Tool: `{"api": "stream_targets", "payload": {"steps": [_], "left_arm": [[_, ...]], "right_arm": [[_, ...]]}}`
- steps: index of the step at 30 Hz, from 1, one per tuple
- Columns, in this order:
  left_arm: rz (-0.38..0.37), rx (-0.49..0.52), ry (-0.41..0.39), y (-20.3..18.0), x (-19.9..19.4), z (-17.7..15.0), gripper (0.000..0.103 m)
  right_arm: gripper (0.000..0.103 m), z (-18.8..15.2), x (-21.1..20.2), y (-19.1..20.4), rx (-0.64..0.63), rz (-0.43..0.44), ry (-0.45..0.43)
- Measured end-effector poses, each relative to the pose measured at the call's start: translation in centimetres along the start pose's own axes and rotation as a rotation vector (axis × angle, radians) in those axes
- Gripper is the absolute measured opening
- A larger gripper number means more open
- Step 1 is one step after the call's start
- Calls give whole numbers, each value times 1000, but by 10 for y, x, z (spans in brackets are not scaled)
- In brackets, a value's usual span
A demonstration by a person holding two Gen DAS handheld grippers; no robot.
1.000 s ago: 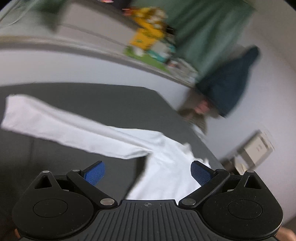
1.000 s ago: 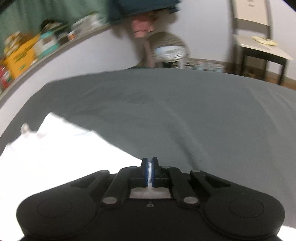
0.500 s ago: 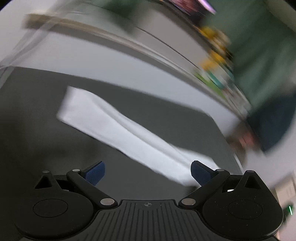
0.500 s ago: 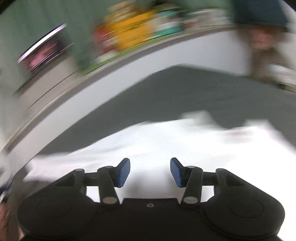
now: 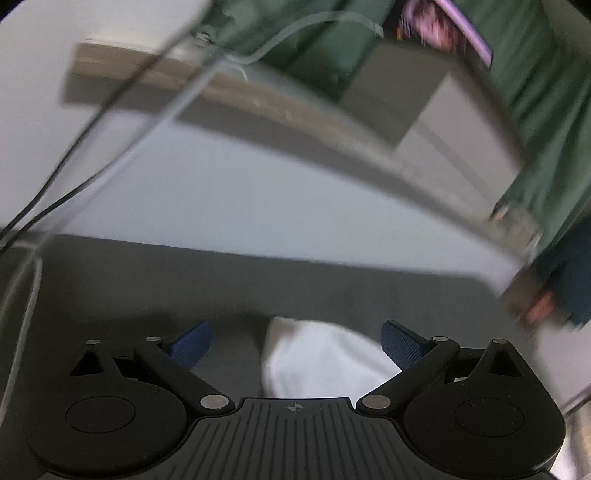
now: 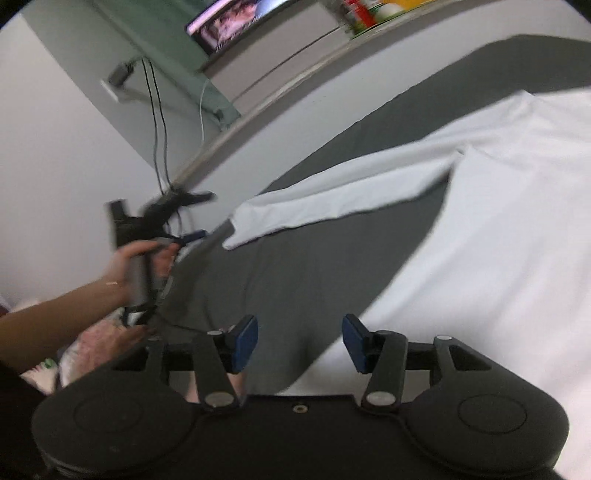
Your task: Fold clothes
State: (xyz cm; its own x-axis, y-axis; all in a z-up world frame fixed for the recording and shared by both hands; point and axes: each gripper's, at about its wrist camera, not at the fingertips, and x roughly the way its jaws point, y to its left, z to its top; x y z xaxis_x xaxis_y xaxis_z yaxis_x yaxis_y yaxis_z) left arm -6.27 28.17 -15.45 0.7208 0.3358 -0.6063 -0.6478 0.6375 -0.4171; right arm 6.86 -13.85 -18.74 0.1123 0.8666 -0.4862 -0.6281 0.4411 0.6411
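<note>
A white long-sleeved garment point(image 6: 480, 236) lies spread on a dark grey bed sheet point(image 6: 314, 266), one sleeve point(image 6: 332, 195) stretched out to the left. My right gripper point(image 6: 300, 341) is open and empty, above the sheet at the garment's near edge. My left gripper point(image 5: 295, 343) is open and empty, and the sleeve's cuff end point(image 5: 317, 354) lies between and just beyond its blue fingertips point(image 5: 400, 343). The left gripper also shows in the right wrist view point(image 6: 184, 236), held in a hand near the cuff.
A white wall point(image 5: 258, 206) with a ledge point(image 5: 295, 110) runs along the far side of the bed. Cables point(image 6: 159, 122) hang down the wall. A screen point(image 6: 236, 22) and green curtain point(image 5: 546, 110) stand above the ledge. The person's arm point(image 6: 55, 317) reaches in from the left.
My right gripper let go of the white garment and opened, then swung left. My left gripper moved along the sleeve to its cuff end, staying open.
</note>
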Motion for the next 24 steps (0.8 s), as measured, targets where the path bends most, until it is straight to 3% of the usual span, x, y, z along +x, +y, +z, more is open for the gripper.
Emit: {"api": "stream_targets", "payload": {"steps": [3, 5, 6, 8, 14, 18, 19, 21, 22, 23, 24], "left_arm": [[-23, -70, 18, 4, 15, -2, 69], [-39, -106, 40, 4, 20, -4, 35], [-40, -108, 56, 2, 23, -6, 28], [-41, -110, 87, -1, 28, -10, 0], [77, -13, 135, -6, 18, 13, 0], [9, -63, 159, 1, 8, 24, 0], [-13, -73, 173, 2, 8, 24, 4], [-40, -79, 203, 2, 8, 22, 37], [-34, -65, 195, 0, 6, 19, 79], [-27, -51, 184, -2, 4, 16, 100], [-20, -36, 173, -4, 1, 14, 100]], "right_arm": [[55, -18, -21, 0, 48, -12, -33], [56, -30, -34, -1, 80, -20, -56], [56, -36, -41, -1, 96, -24, -67], [57, -48, -55, -1, 129, -32, -89], [57, -79, -87, -3, 222, -42, -156], [59, -90, -84, -6, 258, -27, -166], [59, -93, -84, -8, 263, -26, -165], [59, -96, -83, -11, 278, -17, -161], [59, -97, -82, -13, 285, -10, -157], [59, -96, -80, -14, 289, -7, -155], [59, -95, -79, -15, 291, -7, -155]]}}
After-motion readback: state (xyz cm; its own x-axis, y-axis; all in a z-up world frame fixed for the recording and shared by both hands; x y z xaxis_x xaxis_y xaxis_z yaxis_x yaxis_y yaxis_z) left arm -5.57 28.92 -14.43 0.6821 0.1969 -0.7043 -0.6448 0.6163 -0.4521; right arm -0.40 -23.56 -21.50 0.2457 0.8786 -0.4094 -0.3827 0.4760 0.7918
